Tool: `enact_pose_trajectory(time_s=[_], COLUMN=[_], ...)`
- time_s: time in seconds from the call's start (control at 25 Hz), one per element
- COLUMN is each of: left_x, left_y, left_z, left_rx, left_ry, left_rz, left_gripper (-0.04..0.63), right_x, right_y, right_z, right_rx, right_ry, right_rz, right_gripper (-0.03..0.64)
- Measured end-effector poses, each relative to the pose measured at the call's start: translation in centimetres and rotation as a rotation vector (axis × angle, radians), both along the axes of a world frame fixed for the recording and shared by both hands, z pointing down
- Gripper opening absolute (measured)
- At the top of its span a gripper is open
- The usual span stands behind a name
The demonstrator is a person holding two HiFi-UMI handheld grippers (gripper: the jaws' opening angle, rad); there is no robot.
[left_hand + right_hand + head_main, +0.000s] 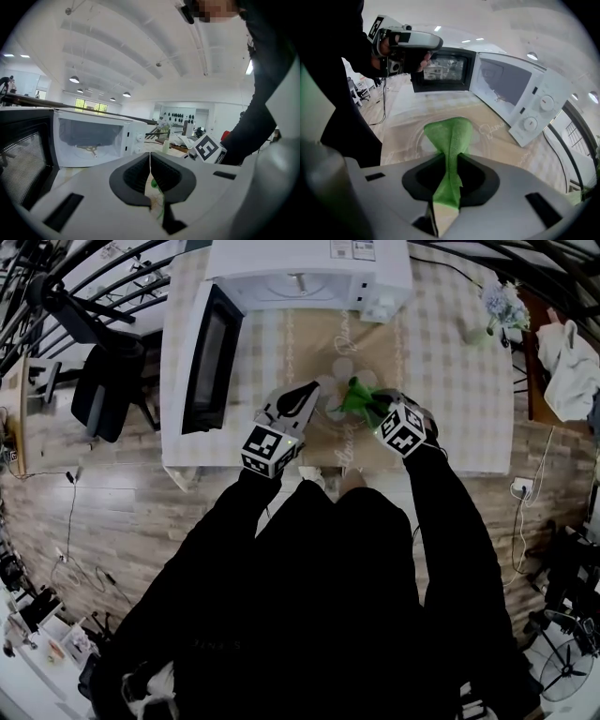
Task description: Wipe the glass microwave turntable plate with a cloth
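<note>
We are in the wiping step itself. Our right claw [449,161] is pinching the green cloth [449,136]. The fabric is gathered into a narrow fold between the jaws and fans out into a loose pad just ahead of the tips. Directly beyond and below that pad lies the glass plate [401,138], flat on the tan runner [319,334] of the table [450,381]. Its faint round ridges show on both sides of the cloth. The cloth seems to rest on the glass near its middle, though we cannot be sure of the pressure.

Our left claw [150,159] has its jaws pressed together with nothing between them (only a sliver of the runner and a speck of green show past the seam). It hangs above the table, off to the right claw's left and well clear of the plate. Ahead of it and to its left stands the microwave [93,138], door swung open and cavity bare, with the plate out on the runner.

We judge the wipe to be at an early or middle stage, since nothing here shows how much of the surface has been covered. The next move calls for pressing the pad down and sweeping it in arcs out toward the rim. We need a firm pinch so the cloth does not slip free. The plate lies loose and may slide or spin under the stroke. The left claw could come down to steady the rim on its own side.
</note>
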State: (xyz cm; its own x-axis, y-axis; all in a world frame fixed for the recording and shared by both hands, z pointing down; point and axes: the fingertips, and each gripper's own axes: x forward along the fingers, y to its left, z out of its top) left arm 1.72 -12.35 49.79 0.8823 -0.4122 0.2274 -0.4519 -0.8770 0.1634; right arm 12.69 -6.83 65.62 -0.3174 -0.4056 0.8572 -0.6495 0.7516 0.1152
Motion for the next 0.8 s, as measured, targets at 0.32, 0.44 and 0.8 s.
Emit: enact_pose_trajectory(time_s=[0.32, 0.44, 0.8], left_x=[-3.7, -4.9, -8.0], left_y=[-0.3, 0.1, 1.3], left_z=[0.1, 0.4, 0.7], left_rx=[-0.002, -0.006, -0.004], left_ry=[-0.009, -0.009, -0.020], left_rz=[-0.049, -0.060, -0.076], left_gripper=[0.021, 0.021, 0.021], right_x=[-10.0, -12.8, -16.3], right_y=[-1.1, -1.0, -1.3], right_z=[-0.3, 0.1, 3.6], right_rx=[-0.002, -0.011, -0.045], right_ry=[-0.121, -0.143, -0.081], right_rz=[-0.028, -0.043, -0.082], right_gripper=[0.095, 0.095, 0.097])
